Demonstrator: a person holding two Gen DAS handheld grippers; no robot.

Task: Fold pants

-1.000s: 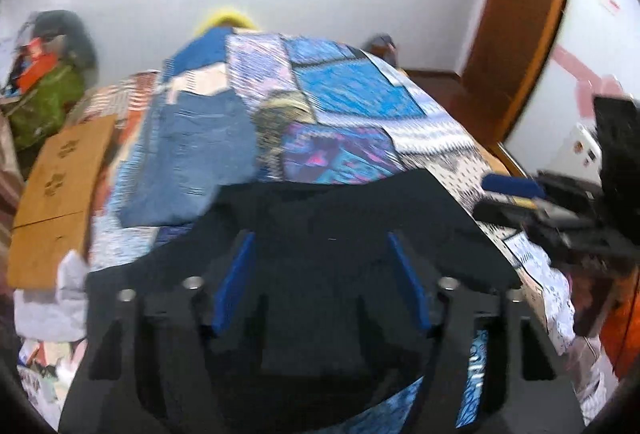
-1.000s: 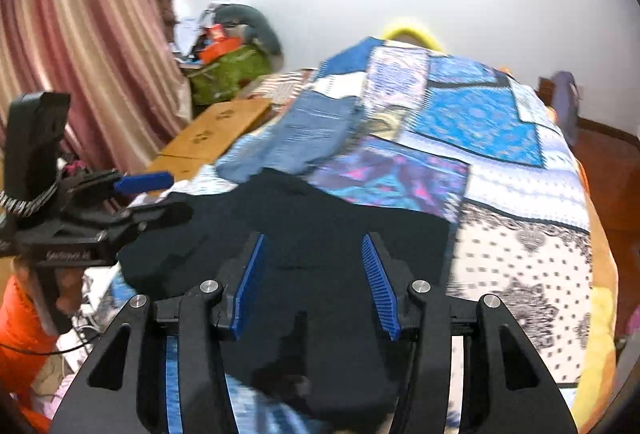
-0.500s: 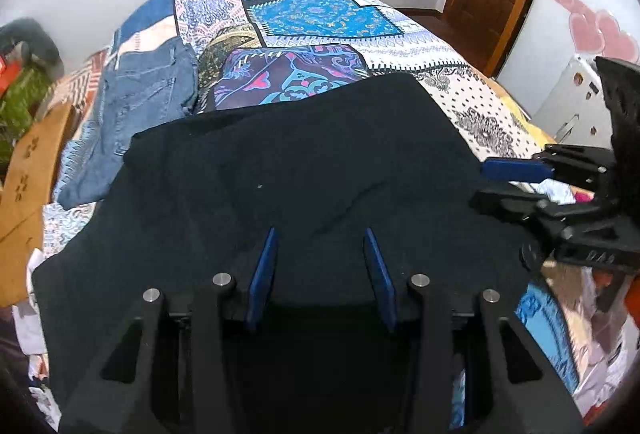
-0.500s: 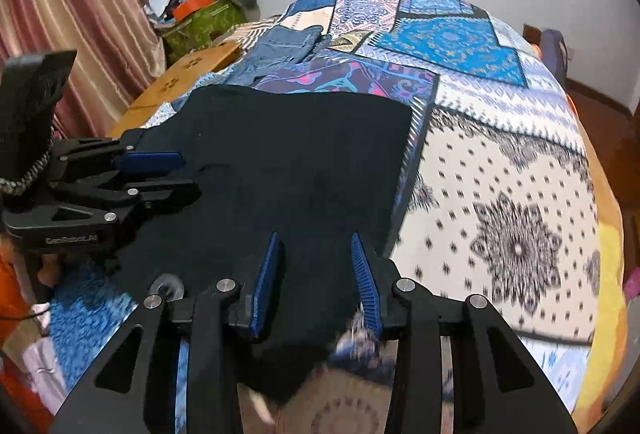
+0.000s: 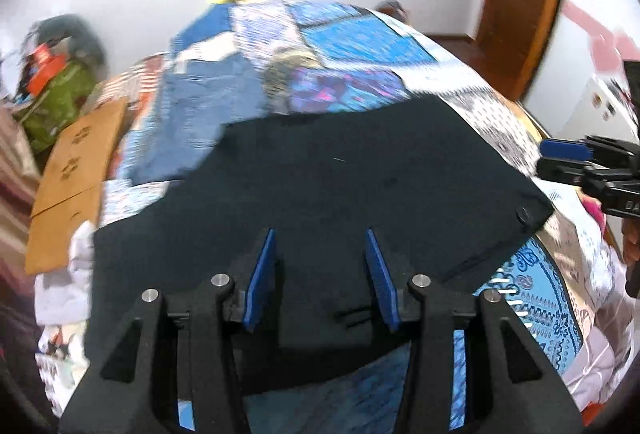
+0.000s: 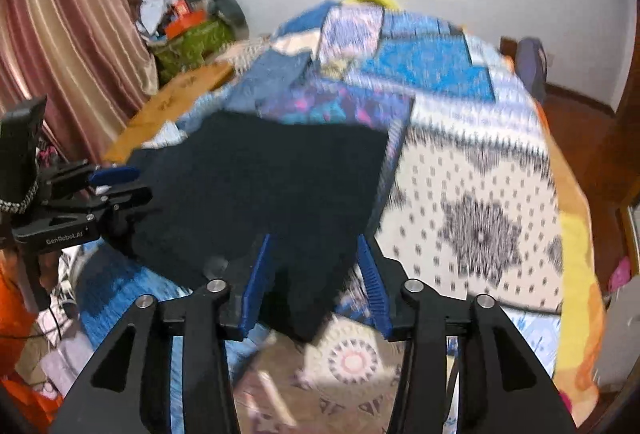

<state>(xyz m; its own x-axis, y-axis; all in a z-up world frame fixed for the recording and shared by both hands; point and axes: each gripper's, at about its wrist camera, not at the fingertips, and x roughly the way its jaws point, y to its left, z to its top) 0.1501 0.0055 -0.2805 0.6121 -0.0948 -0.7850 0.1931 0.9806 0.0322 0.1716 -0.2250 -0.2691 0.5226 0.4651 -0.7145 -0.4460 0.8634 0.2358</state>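
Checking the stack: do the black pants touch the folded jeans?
Cannot tell. In the left wrist view the black pants meet the jeans edge, but blur hides contact.

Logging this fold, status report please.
Left gripper open, right gripper open. Black fabric pants flat on patchwork bedspread. Folded blue jeans beyond, apart.

Black pants (image 5: 340, 186) lie spread flat across the near end of a bed covered in a blue patchwork quilt (image 5: 352, 46). The dark fabric forms a broad, smooth panel with little wrinkling, its far edge running straight across the quilt's purple patch. In the left wrist view, one near corner carries a round dark button (image 5: 523, 213), and a seam line runs along that side. In the right wrist view, the pants (image 6: 272, 186) end in a straight right edge, while a narrower piece of the fabric reaches toward the near edge of the bed.
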